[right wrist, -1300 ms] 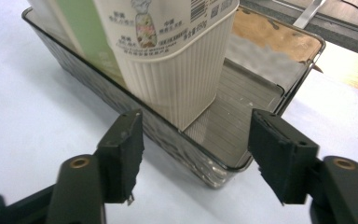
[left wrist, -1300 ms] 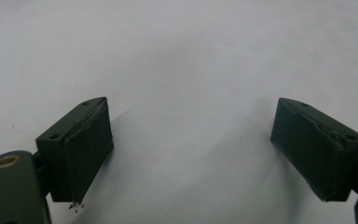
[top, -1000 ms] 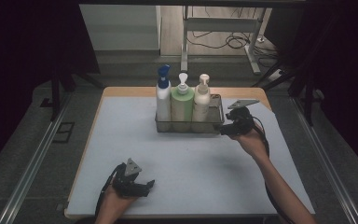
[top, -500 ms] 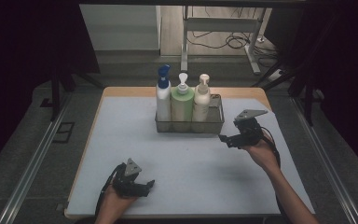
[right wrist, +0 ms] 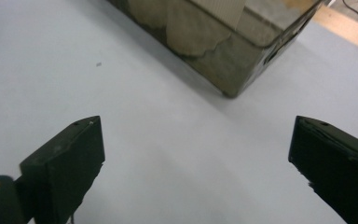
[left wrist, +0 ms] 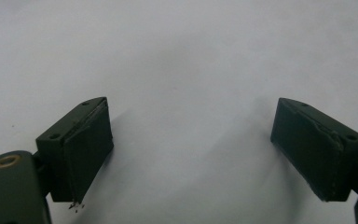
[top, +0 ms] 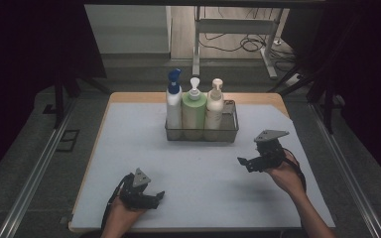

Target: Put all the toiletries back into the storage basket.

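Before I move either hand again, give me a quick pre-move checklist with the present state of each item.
1. Three pump bottles upright in the wire basket: white with blue pump, green, cream: ok.
2. Right gripper fingers open, nothing between them; they have just been opening: ok.
3. Right gripper apart from the basket: ok.
4. Left gripper open and empty over the mat: ok.
5. Pump heads pressed or locked: cannot tell.
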Tool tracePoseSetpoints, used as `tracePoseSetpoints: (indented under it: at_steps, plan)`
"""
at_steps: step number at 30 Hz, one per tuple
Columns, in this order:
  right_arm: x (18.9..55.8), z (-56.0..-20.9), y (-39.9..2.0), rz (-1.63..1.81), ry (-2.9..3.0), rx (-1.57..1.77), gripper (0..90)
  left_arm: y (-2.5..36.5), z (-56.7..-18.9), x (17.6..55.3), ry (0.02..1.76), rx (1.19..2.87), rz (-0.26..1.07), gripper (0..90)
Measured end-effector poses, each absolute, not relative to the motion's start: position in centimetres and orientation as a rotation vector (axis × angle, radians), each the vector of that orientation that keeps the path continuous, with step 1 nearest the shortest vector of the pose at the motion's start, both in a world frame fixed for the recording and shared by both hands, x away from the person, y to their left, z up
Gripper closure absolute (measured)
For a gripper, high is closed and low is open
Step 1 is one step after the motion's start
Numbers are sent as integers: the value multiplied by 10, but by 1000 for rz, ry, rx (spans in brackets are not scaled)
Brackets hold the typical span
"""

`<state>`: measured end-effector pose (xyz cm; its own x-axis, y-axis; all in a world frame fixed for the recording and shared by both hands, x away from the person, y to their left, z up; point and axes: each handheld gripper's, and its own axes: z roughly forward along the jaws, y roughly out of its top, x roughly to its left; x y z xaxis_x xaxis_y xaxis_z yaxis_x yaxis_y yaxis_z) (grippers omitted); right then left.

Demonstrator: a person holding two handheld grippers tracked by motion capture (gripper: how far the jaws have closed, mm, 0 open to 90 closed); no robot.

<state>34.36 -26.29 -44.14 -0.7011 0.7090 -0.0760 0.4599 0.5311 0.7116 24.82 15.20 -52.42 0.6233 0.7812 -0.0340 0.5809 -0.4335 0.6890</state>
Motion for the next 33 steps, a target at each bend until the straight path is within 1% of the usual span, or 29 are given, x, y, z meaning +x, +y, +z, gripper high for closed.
tracePoseSetpoints:
  at_steps: [7,21,27,33]
  plan:
    - [332,-454,-271,985,2422,977,0,152,-524,248,1062,2169,382,123]
    - [306,-492,-289,1022,2395,1038,0,152,-524,248,1062,2168,383,123]
    - [301,-510,-293,1040,2398,1059,0,152,-524,248,1062,2168,383,123]
    - [299,-520,-293,1023,2413,1078,0,152,-524,248,1062,2168,383,123]
